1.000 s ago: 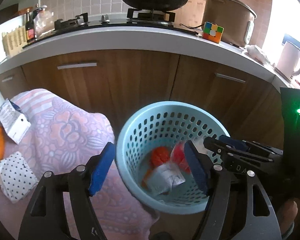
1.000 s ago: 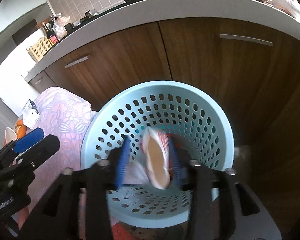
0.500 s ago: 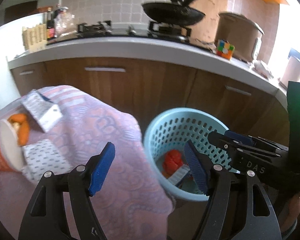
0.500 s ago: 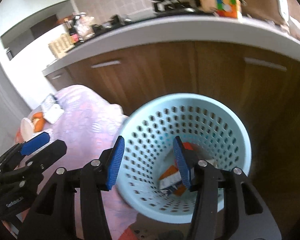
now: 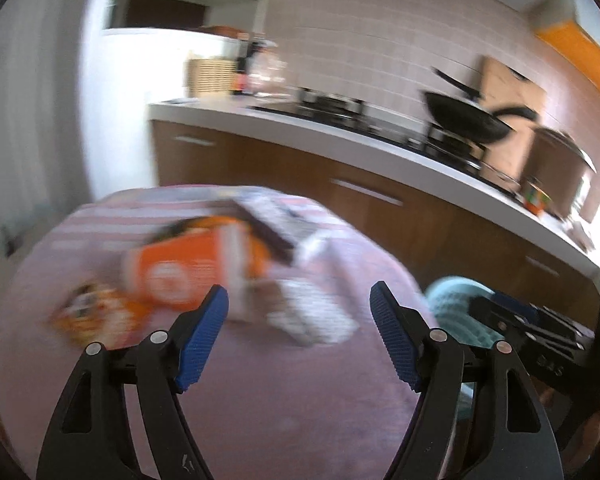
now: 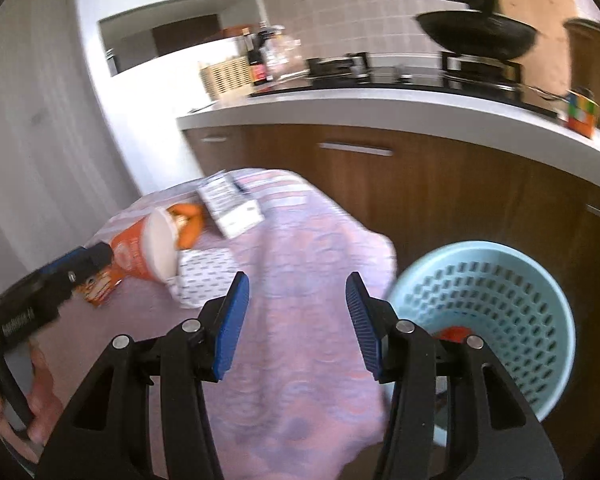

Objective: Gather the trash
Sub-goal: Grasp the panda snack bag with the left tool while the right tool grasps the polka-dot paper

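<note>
We see our left claw with its jaws spread wide and nothing between them, hovering over the pink cloth. Ahead of it the trash lies blurred on the cloth: an orange cup on its side, a flat orange wrapper to its left, a dotted white packet just right of the cup, and a box behind them.

Our right claw is likewise open and empty above the cloth. From this view the cup lies tipped with its white mouth toward us, something orange sticking out beside it. The packet touches the cup's lower side, the box sits just behind, and the wrapper lies at the cup's left, close to the tip of the left claw.

The blue basket stands on the floor to the right of the cloth, just beside its drooping edge, with a red piece visible inside. In the left view only its rim shows, behind the right claw.

Behind runs the counter with a pan on the stove and a colour cube at the right.
</note>
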`<state>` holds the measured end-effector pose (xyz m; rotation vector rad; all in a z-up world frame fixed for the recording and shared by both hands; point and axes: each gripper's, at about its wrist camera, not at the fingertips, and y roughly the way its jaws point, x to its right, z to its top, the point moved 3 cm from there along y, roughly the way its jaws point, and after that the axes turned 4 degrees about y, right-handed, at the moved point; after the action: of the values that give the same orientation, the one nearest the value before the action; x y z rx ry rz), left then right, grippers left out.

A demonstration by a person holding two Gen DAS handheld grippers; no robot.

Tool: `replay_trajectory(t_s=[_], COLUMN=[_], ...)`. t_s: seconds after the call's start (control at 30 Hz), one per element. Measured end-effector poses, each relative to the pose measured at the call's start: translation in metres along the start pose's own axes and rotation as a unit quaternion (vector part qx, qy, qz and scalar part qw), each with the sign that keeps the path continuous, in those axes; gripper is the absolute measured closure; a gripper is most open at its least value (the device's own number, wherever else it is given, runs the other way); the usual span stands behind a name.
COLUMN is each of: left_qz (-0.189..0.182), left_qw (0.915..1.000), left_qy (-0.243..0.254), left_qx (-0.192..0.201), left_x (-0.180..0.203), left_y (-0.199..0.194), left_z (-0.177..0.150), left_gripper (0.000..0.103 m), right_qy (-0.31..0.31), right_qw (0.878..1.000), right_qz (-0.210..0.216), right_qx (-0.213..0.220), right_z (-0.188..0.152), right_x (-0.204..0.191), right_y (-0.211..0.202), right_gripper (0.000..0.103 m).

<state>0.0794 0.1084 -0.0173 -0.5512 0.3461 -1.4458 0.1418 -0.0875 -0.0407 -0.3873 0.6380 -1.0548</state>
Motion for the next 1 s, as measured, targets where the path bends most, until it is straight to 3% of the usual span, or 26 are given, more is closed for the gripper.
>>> replay_trajectory(t_s=[0.23, 0.33, 0.4, 0.63, 0.8, 0.93, 1.0], left_qz=[0.069, 0.108, 0.116, 0.125, 0.14, 0.129, 0.131], left_qw=[0.9964, 0.992, 0.991, 0.9865, 0.9824, 0.9834, 0.9832], left_qy=[-0.048, -0.065, -0.063, -0.033, -0.031, -0.049, -0.054], left_qx=[0.0, -0.005, -0.023, -0.101, -0.12, -0.118, -0.115], left_x=[-0.085, -0.116, -0.133, -0.145, -0.15, -0.157, -0.159], left_y=[-0.011, -0.008, 0.003, 0.048, 0.059, 0.059, 0.059], left_z=[-0.003, -0.01, -0.016, -0.035, -0.041, -0.043, -0.043], left_gripper=[0.026, 0.022, 0.022, 0.022, 0.023, 0.034, 0.057], right_qy=[-0.026, -0.027, -0.027, -0.047, -0.048, -0.051, -0.053], right_qw=[0.999, 0.999, 0.999, 0.998, 0.998, 0.997, 0.997], right_qz=[0.037, 0.041, 0.043, 0.027, 0.028, 0.031, 0.031], right_qx=[-0.001, -0.003, -0.007, -0.026, -0.034, -0.039, -0.041], right_z=[-0.013, -0.022, -0.027, -0.039, -0.041, -0.04, -0.037], right_x=[-0.057, -0.071, -0.076, -0.092, -0.092, -0.093, -0.094], right_y=[0.024, 0.039, 0.049, 0.075, 0.078, 0.079, 0.081], right_gripper=[0.056, 0.045, 0.045, 0.045, 0.042, 0.042, 0.038])
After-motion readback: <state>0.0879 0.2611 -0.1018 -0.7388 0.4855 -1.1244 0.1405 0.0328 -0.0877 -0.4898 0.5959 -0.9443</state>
